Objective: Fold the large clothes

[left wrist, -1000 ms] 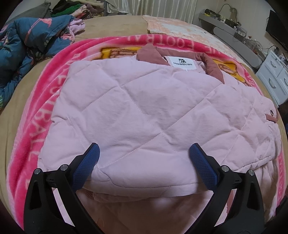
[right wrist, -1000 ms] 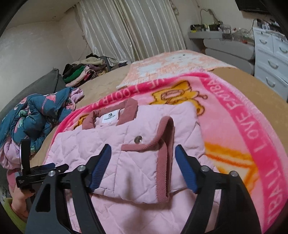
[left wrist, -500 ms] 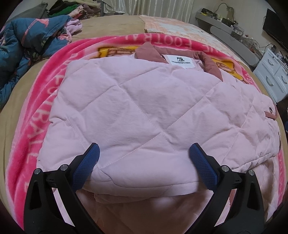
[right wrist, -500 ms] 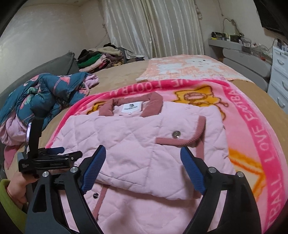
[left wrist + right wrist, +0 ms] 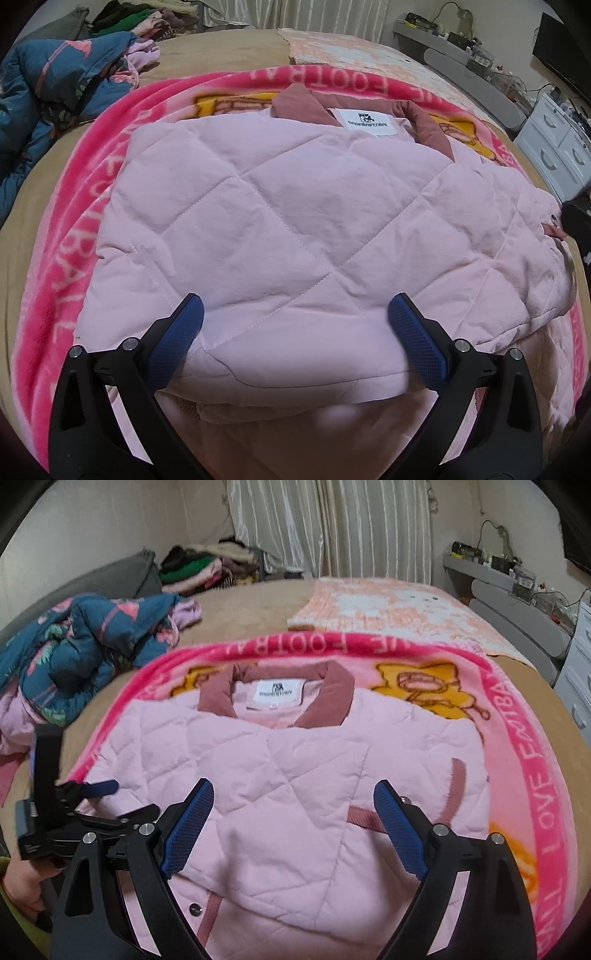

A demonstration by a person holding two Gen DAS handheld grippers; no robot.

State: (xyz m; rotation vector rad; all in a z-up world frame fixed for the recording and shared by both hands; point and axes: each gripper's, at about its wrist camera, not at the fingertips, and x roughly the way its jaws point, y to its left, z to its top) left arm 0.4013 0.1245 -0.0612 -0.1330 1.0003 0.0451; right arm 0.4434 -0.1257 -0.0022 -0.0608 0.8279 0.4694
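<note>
One pale pink quilted jacket (image 5: pixel 295 775) with a dusty-rose collar is lying folded on one bright pink fleece blanket (image 5: pixel 517 738), stretching toward twelve o'clock beyond both grippers. The left gripper (image 5: pixel 295 325) and right gripper (image 5: pixel 293 816) are hovering with fingers apart, gripping nothing.

Soft, even indoor light falls without glare. Both fisheye views bend strongly and darken at the corners. The right wrist view is slightly motion-blurred.
</note>
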